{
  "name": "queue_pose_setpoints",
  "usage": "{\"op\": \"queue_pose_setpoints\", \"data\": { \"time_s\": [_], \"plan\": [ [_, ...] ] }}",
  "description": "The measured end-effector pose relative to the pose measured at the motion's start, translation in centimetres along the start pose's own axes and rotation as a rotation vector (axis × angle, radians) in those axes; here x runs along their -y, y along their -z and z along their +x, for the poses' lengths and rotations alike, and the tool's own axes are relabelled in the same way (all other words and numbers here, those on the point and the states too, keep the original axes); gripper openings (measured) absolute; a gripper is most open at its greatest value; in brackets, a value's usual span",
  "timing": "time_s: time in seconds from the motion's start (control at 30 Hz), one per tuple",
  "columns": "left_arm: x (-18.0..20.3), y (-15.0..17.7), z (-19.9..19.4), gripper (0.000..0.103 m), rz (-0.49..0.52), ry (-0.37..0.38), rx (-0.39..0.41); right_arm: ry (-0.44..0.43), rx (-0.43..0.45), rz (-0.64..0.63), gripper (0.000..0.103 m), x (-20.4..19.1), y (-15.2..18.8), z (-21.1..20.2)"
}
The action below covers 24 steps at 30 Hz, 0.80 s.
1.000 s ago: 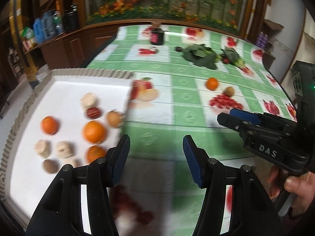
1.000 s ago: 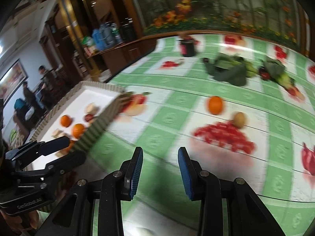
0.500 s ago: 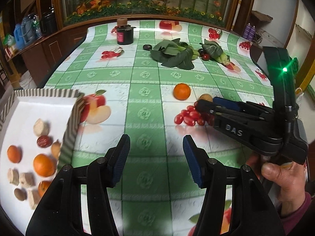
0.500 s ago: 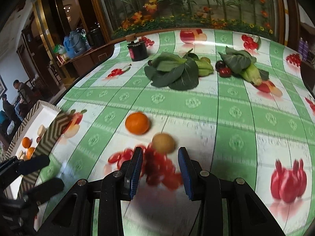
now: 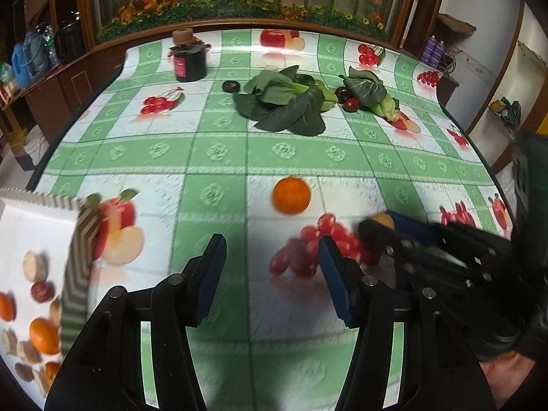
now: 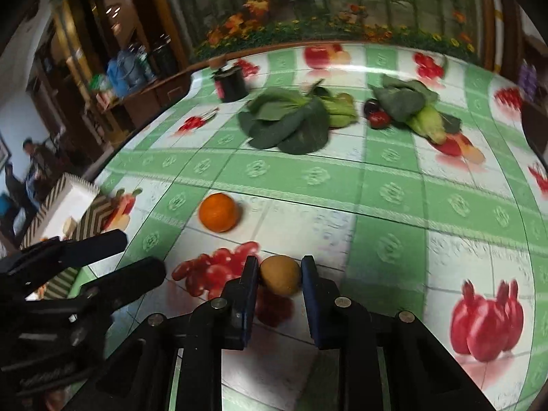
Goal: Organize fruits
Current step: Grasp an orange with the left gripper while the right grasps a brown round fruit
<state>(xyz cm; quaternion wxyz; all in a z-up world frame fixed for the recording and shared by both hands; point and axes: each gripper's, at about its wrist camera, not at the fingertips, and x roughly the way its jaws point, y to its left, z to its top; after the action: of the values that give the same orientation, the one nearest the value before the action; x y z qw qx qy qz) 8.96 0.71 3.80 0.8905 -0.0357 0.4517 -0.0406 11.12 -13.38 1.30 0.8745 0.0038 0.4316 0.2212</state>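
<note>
Brown round fruit (image 6: 280, 274) sits on the tablecloth (image 6: 387, 191) between the right gripper (image 6: 276, 274) pads, narrowly spread, contact unclear. Left gripper (image 5: 272, 272) wide, empty. Orange (image 6: 218, 212) lies near; tray (image 5: 37, 236) left.

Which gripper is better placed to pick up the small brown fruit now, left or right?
Right. The right gripper already has the brown fruit between its fingers. The left gripper is open over bare tablecloth, holding nothing.
</note>
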Motion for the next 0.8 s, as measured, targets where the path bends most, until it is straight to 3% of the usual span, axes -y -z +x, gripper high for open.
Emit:
{"op": "queue_pose_setpoints", "data": {
  "time_s": [0.47, 0.5, 0.53, 0.57, 0.8],
  "plan": [
    [0.7, -2.4, 4.1, 0.056, -0.001, 0.003, 0.001, -0.007, -0.001, 0.043, 0.025, 1.3, -0.2, -0.1],
    [0.8, -2.4, 4.3, 0.049, 0.002, 0.002, 0.0, -0.007, -0.002, 0.041, 0.025, 1.3, -0.2, 0.0],
    [0.8, -2.3, 4.5, 0.034, 0.004, 0.001, -0.001, -0.006, -0.002, 0.038, 0.025, 1.3, -0.2, 0.0],
    [0.7, -2.1, 4.8, 0.03, 0.002, 0.005, -0.003, -0.005, -0.001, 0.036, 0.025, 1.2, -0.1, 0.0],
    [-0.1, -1.4, 3.6, 0.028, -0.022, -0.007, 0.039, -0.004, 0.003, 0.037, 0.025, 1.2, -0.1, 0.0]
  ]
}}
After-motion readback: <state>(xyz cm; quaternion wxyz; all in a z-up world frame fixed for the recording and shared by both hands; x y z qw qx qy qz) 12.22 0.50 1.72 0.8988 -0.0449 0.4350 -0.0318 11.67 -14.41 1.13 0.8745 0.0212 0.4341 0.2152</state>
